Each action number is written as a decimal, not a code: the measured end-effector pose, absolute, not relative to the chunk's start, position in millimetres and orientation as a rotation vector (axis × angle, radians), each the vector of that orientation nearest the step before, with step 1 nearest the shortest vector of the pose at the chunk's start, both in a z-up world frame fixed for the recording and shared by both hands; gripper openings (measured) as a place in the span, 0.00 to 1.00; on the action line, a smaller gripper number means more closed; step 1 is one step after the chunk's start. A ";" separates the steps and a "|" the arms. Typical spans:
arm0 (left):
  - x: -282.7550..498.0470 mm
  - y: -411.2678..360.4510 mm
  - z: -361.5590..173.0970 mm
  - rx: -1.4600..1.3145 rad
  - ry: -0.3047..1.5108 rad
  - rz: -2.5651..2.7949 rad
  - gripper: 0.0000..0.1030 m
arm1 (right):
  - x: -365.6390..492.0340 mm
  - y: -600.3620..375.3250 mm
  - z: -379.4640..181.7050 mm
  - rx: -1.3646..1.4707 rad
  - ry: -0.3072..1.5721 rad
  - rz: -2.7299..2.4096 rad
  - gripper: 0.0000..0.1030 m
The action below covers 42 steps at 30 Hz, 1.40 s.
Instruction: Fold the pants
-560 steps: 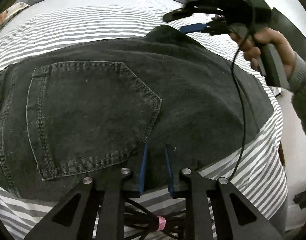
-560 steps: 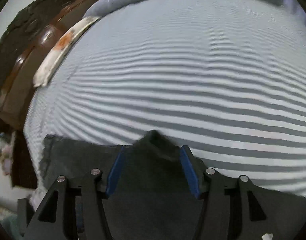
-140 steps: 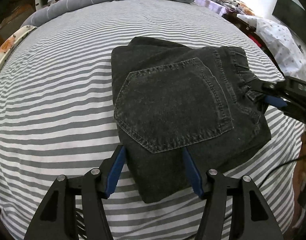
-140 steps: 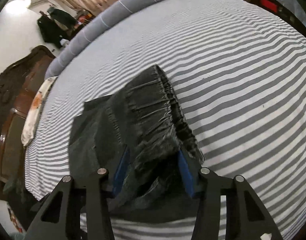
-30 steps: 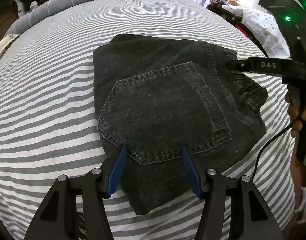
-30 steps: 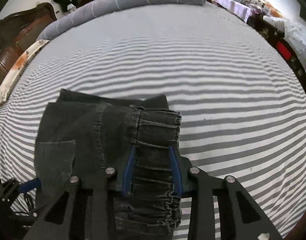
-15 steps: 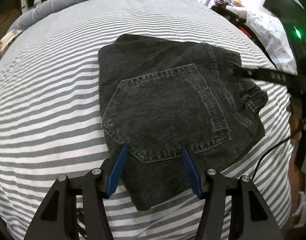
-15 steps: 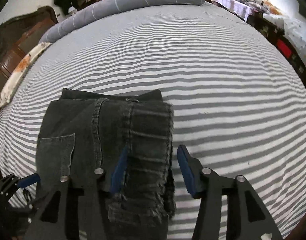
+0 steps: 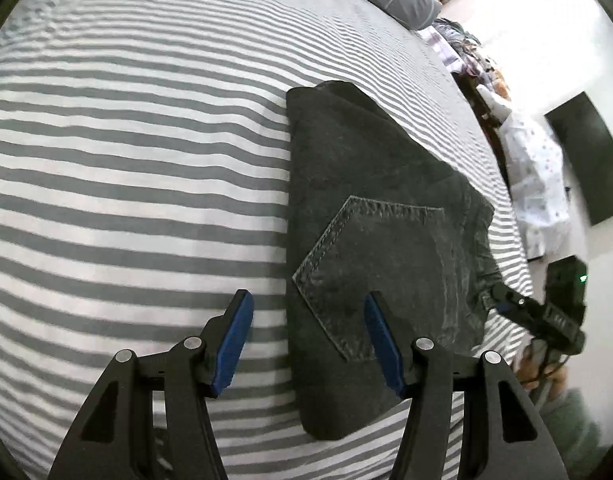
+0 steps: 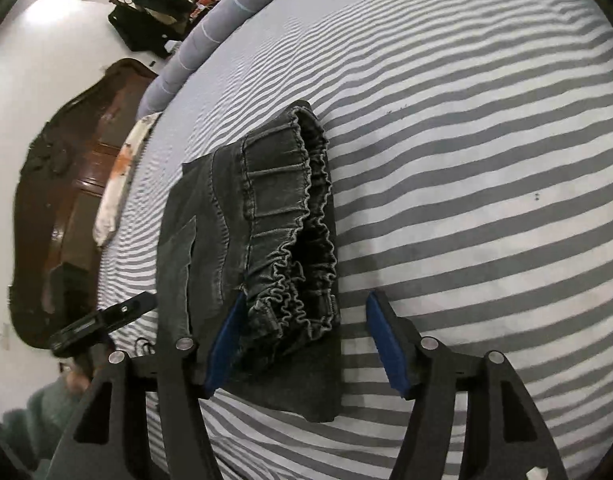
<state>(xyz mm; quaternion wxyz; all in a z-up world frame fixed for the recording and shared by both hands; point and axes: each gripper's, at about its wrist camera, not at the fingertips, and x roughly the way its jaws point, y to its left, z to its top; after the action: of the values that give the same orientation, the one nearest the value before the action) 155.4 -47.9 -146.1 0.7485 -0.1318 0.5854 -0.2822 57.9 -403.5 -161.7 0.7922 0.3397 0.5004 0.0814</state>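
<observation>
black pants (image 9: 370, 216) folded into a compact stack on striped bedsheet (image 9: 126, 160), back pocket up, elastic waistband (image 10: 290, 216) on the edge facing right wrist view. left gripper (image 9: 308, 340) held low over near edge of stack, fingers wide apart, gripping nothing. right gripper (image 10: 302, 340) angled over waistband end, fingers likewise spread, nothing clamped. grey bolster (image 10: 226, 12) at far side of bed.

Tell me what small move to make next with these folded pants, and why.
Probably draw both grippers back and stop. The pants lie in a compact folded bundle on the striped bedsheet, back pocket up, elastic waistband stacked along one edge. The left gripper and right gripper both stand open, holding nothing, so no fold looks left to make.
</observation>
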 end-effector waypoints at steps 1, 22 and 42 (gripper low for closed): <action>157.4 -48.3 -146.5 -0.291 1.283 -0.623 0.57 | 59.1 -404.5 -164.2 0.736 1.077 0.188 0.60; 172.7 -93.8 -151.1 -0.199 1.233 -0.764 0.84 | 110.3 -389.6 -184.4 0.798 0.979 0.412 0.54; 166.9 -60.4 -122.1 -0.288 1.149 -0.729 0.14 | 101.7 -349.9 -123.2 0.785 0.981 0.215 0.24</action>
<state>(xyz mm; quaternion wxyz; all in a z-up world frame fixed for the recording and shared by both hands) 166.9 -60.4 -122.1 0.7676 -0.1329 0.5294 -0.3360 101.7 -349.9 -123.2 0.8037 0.3664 0.4580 0.1002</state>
